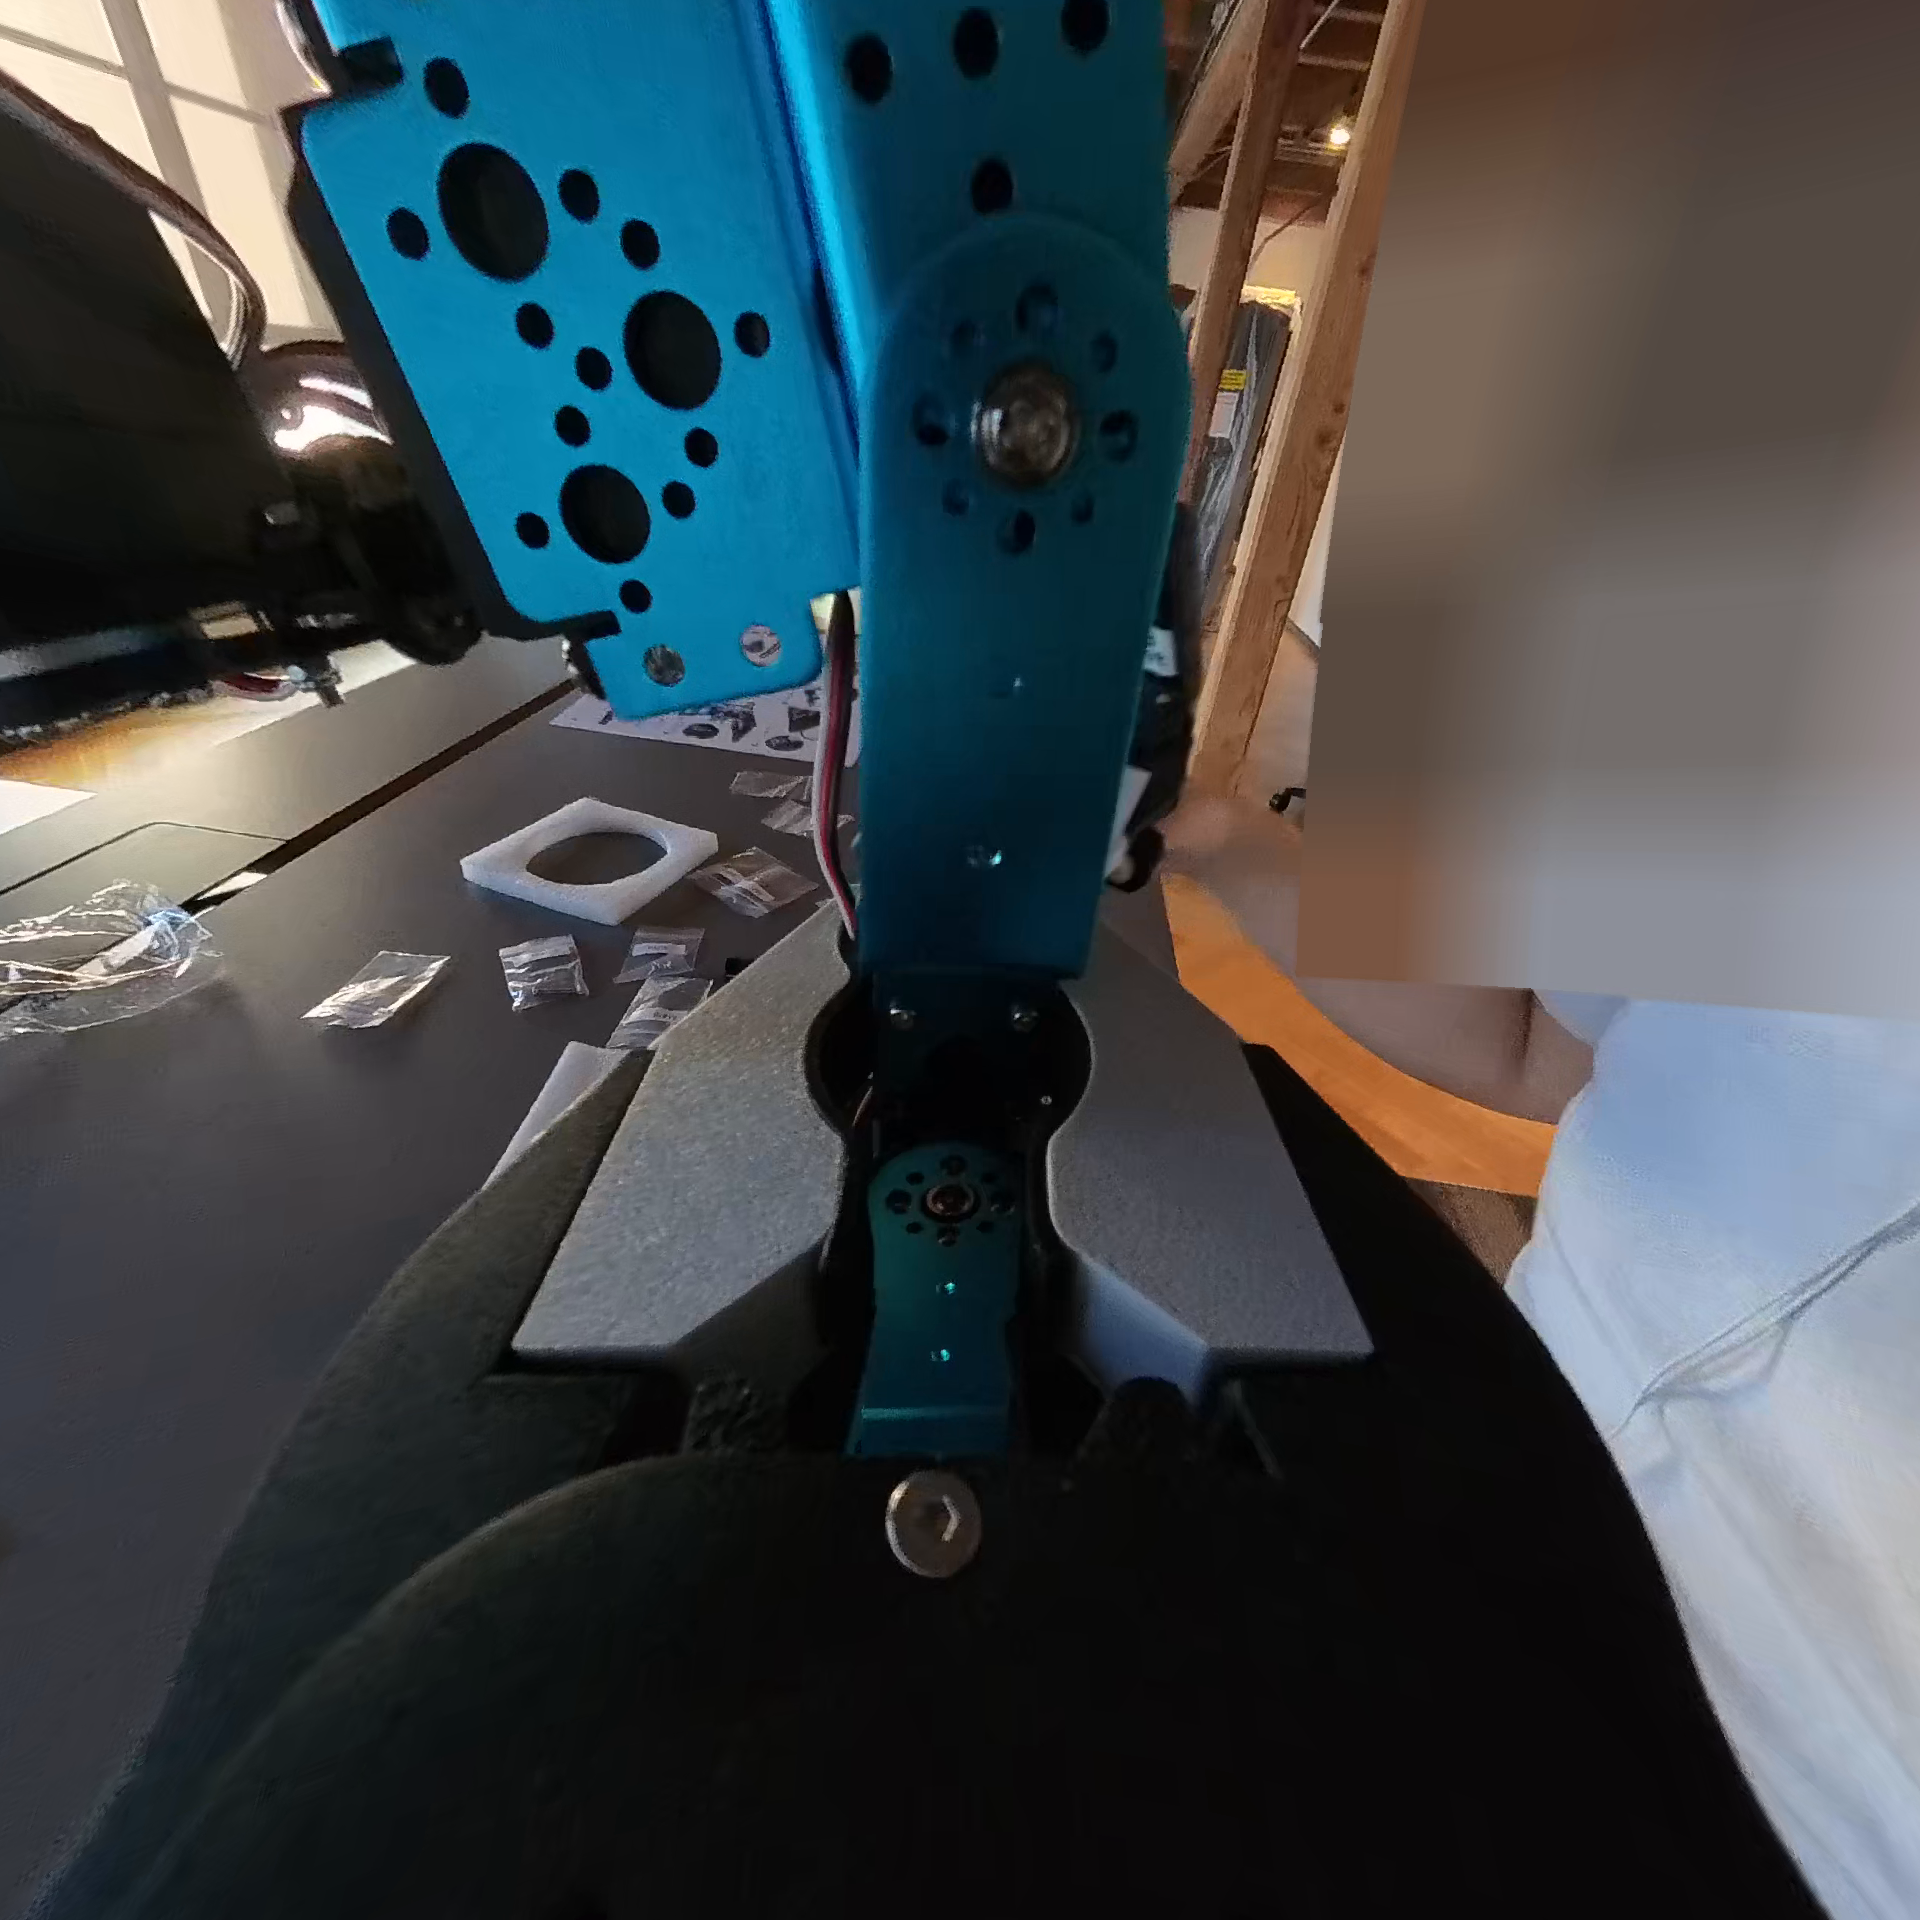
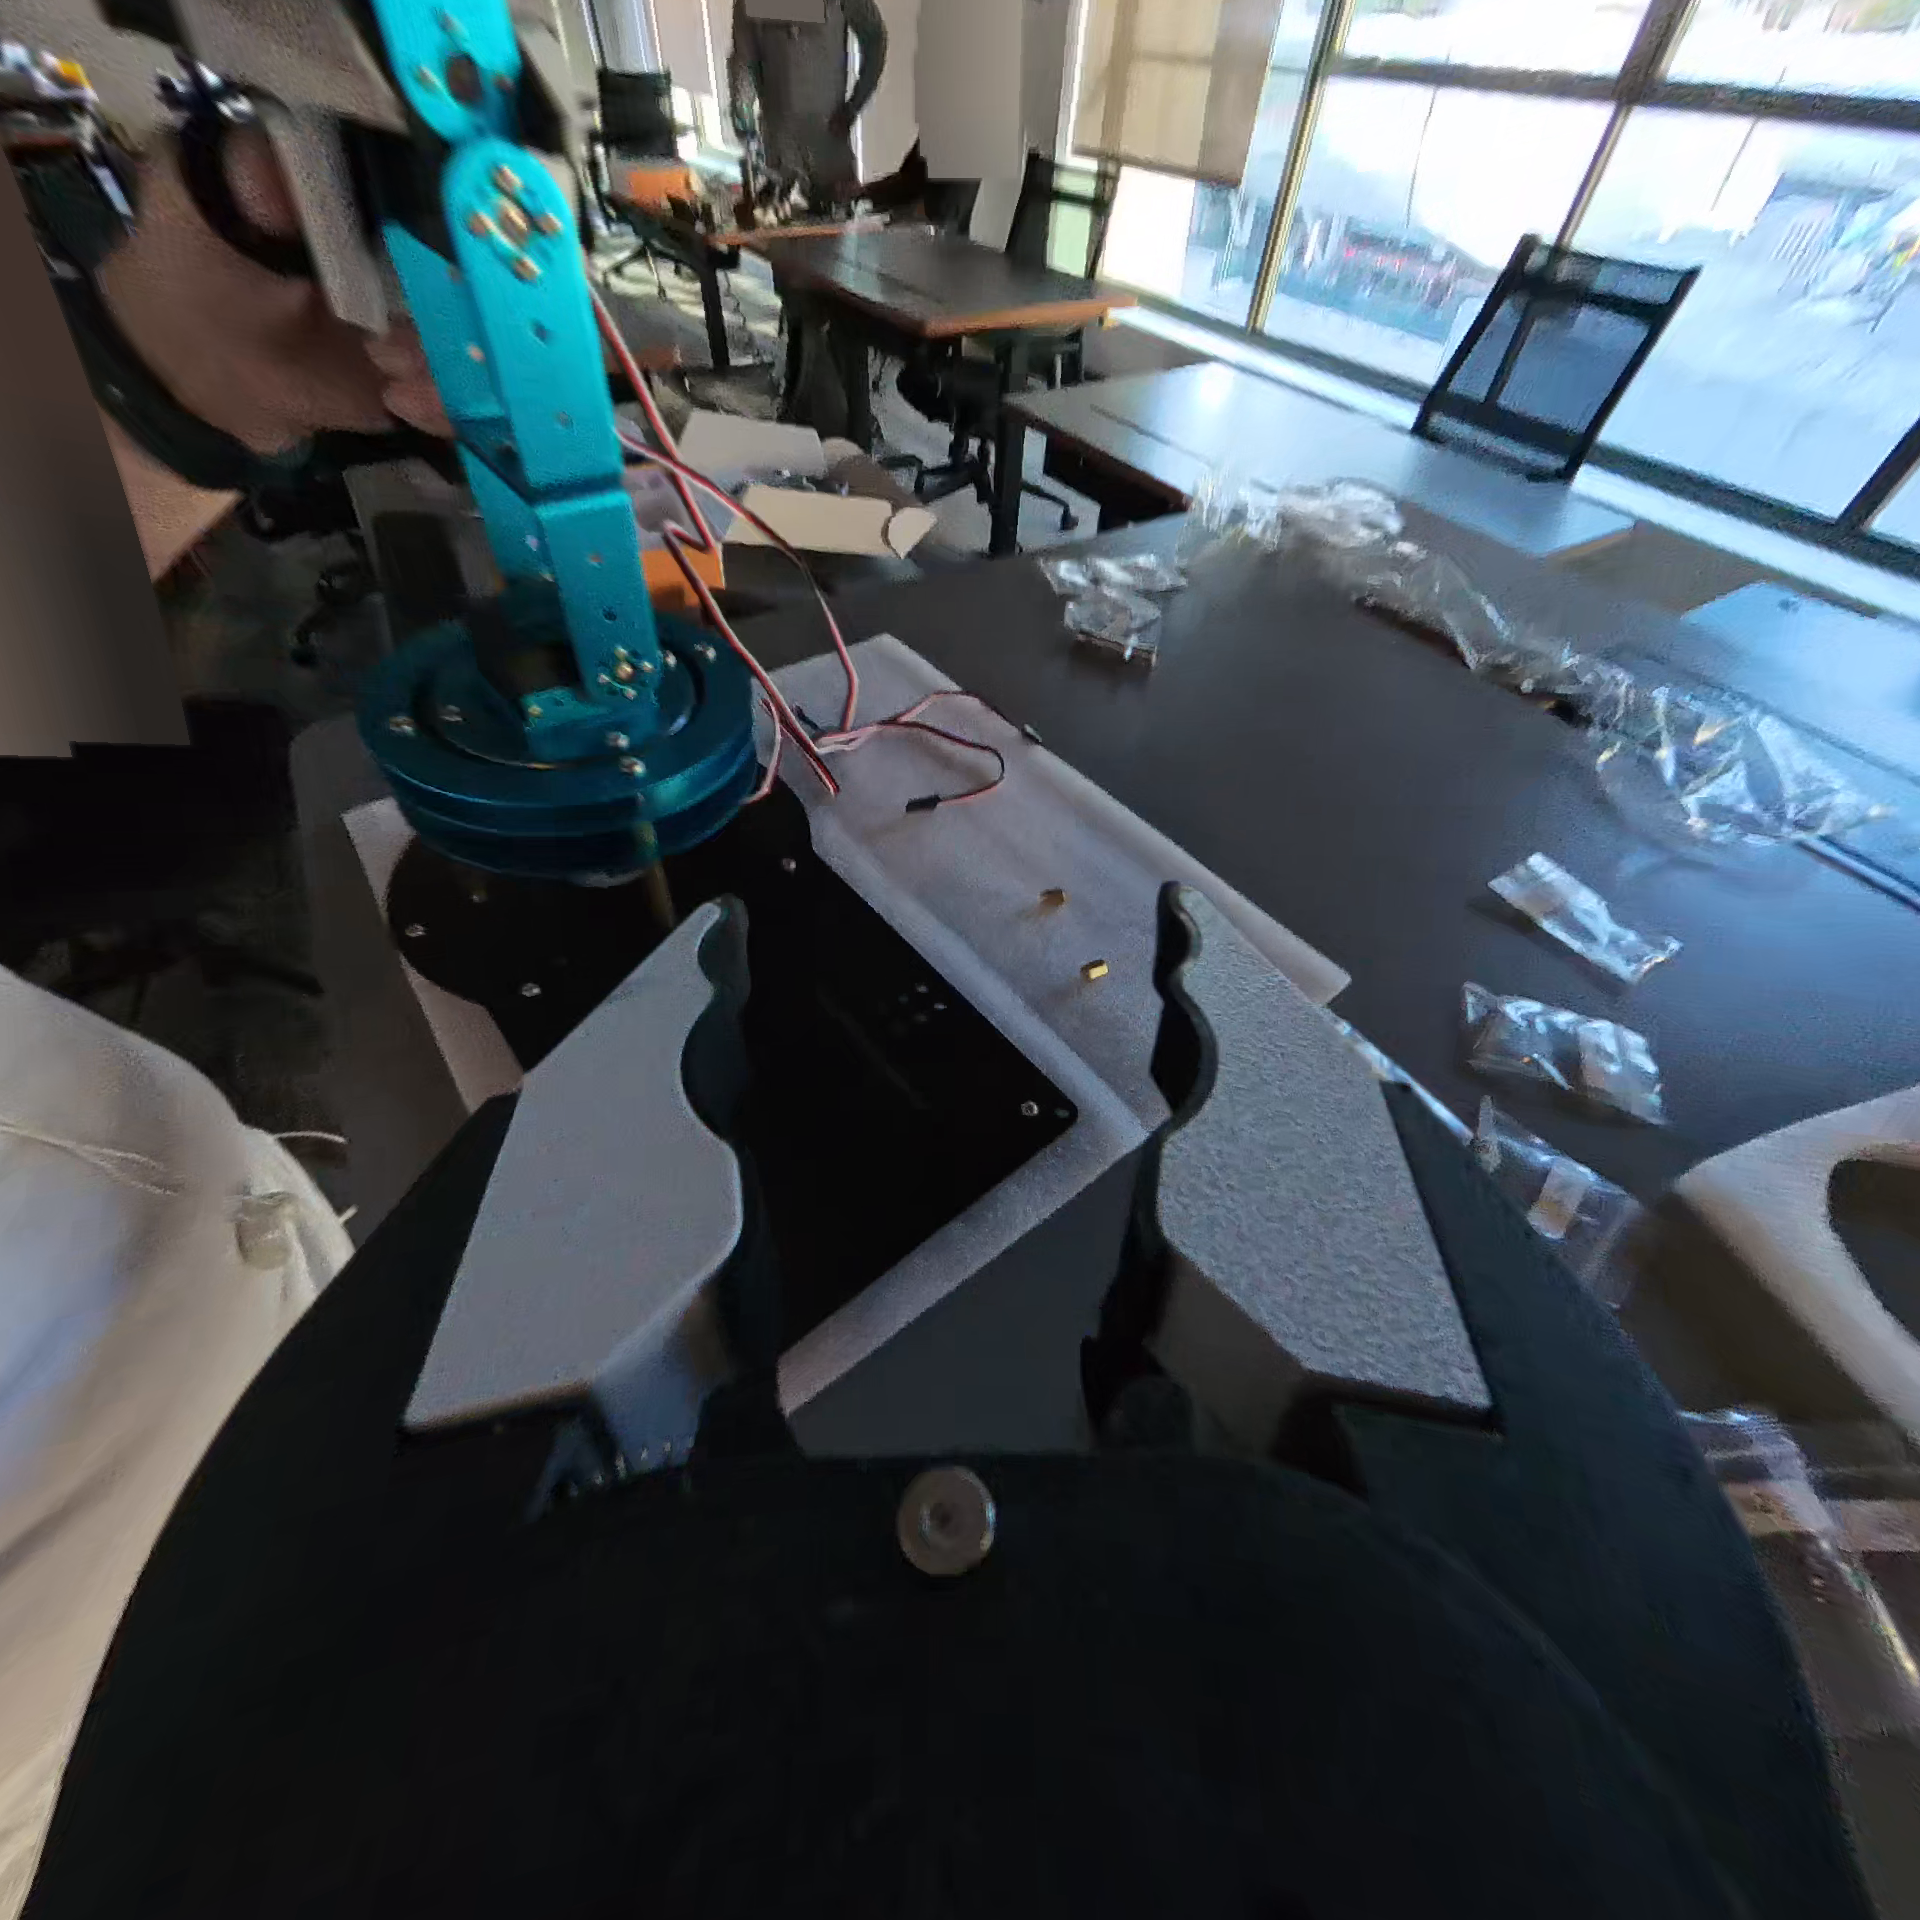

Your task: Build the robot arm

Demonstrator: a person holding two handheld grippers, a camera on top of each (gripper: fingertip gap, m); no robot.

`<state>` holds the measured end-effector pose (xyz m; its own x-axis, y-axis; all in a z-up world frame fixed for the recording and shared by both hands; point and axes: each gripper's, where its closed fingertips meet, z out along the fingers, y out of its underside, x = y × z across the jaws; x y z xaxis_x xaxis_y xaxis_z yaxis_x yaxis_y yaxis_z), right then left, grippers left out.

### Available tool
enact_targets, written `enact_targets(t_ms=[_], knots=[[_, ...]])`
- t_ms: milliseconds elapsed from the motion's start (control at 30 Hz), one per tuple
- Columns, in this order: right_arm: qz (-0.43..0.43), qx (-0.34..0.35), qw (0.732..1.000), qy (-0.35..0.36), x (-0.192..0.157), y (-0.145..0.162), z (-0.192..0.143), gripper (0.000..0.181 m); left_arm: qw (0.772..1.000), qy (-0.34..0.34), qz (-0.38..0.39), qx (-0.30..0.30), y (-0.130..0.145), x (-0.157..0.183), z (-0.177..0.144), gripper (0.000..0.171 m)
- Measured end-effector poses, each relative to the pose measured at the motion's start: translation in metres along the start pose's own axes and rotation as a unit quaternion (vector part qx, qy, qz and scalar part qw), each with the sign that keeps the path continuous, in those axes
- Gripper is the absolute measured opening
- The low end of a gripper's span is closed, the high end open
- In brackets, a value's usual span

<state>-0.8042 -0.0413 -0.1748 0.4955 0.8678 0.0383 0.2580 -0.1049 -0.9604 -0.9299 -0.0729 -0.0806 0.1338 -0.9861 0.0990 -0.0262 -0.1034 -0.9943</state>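
your left gripper [image 1: 951,1049] is clenched around the blue metal arm [image 1: 987,644], its two grey fingers [image 1: 696,1164] pressed in from either side on the lower link near a round servo joint. the arm rises steeply from between the fingers, and a perforated blue bracket [image 1: 561,395] fills the upper left of that view. red, white and dark wires [image 1: 836,831] run down just behind the arm.

from the right wrist view, the same blue metal arm [image 2: 520,416] stands tilted on a round blue base [image 2: 561,738], which sits over a black plate [image 2: 894,1049] resting on a white foam sheet [image 2: 997,862]. your left gripper shows far up in the top left corner of that view, too blurred to point to cleanly.

your right gripper [image 2: 945,935] is released, its fingers [image 2: 1299,1174] spread wide and holding nothing, hovering over the black plate and foam sheet, apart from the blue base. two small brass standoffs [image 2: 1091,971] lie on the foam between the fingertips and the right finger. the wires [image 2: 904,748] trail from the arm across the foam.

the dark tabletop [image 2: 1299,769] carries scattered small clear bags of parts [image 2: 1558,1049] and crumpled clear plastic wrap [image 2: 1683,727]. a white foam frame with a round cutout [image 1: 587,857] lies on the tabletop [image 1: 208,1195] well beyond the left gripper, with more small bags just beside it. a person's white sleeve [image 1: 1766,1351] shows at the right edge of the left wrist view.
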Motion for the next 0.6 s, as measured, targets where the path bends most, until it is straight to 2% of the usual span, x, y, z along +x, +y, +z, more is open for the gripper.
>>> enact_targets(t_ms=[100,233,300,433,600], knots=[[-0.012,-0.007,1.000,-0.024,-0.025,-0.002,0.003,0.075,1.000,-0.010,0.001,-0.005,0.001,0.001,0.000,0.023],[-0.023,-0.023,0.993,-0.114,-0.085,0.010,0.047,0.076,1.000,-0.018,-0.002,-0.011,0.001,0.001,-0.001,0.023],[-0.024,-0.028,0.989,-0.146,-0.102,0.012,0.067,0.076,1.000,-0.021,-0.006,-0.013,0.002,0.002,-0.002,0.024],[-0.016,-0.024,0.981,-0.192,-0.115,-0.002,0.092,0.077,0.999,-0.033,-0.002,-0.020,0.005,0.007,-0.007,0.024],[-0.033,-0.022,0.979,-0.200,-0.117,-0.021,0.104,0.079,0.998,-0.062,0.023,-0.005,0.006,0.013,-0.012,0.026]])
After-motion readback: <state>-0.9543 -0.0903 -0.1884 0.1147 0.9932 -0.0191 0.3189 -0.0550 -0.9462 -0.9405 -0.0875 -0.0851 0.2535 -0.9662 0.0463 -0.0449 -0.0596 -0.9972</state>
